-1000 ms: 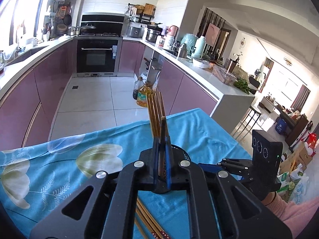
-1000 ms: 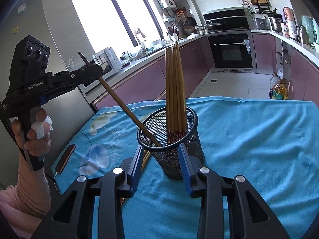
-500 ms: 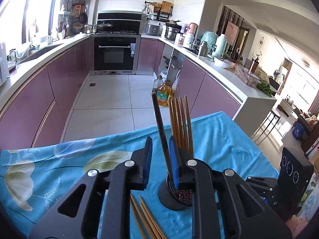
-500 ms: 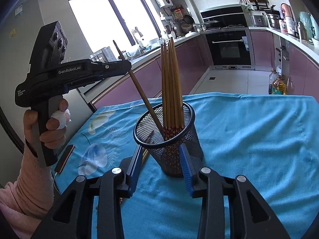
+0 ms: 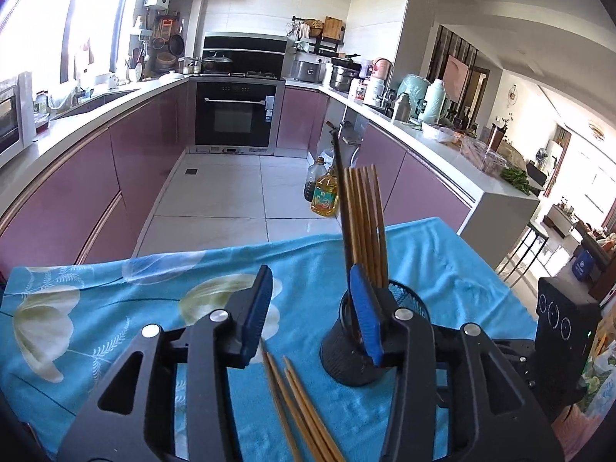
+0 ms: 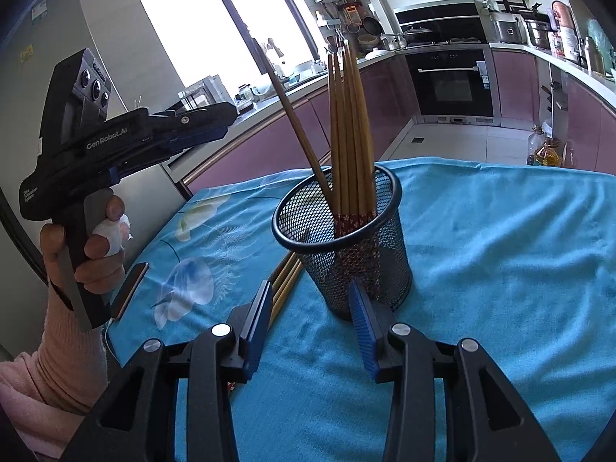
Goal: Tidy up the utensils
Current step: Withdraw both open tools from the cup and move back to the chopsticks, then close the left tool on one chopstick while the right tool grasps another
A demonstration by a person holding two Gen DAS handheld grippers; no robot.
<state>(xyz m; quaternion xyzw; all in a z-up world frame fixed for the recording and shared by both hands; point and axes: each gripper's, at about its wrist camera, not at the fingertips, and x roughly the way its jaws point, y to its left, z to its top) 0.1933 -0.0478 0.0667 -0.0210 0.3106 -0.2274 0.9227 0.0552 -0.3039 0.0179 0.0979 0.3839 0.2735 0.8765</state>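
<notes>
Item: mesh holder [image 6: 348,238], upright on the blue cloth [image 6: 500,250], seven chopsticks [image 6: 348,134] standing inside. Left gripper [image 5: 312,312]: spread, empty. Right gripper [image 6: 312,327]: spread, flanking the holder's base. You are heading for the loose chopsticks [image 5: 304,404] lying beside it; pinch one mid-shaft.

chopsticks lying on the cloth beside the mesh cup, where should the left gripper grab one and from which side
Probably mid-shaft, from straight above, with the left gripper open and its fingers closing across the stick. The loose chopsticks lie flat on the blue cloth, bunched side by side next to the mesh cup, so the outermost one, farthest from the cup, looks easiest to single out.
</notes>
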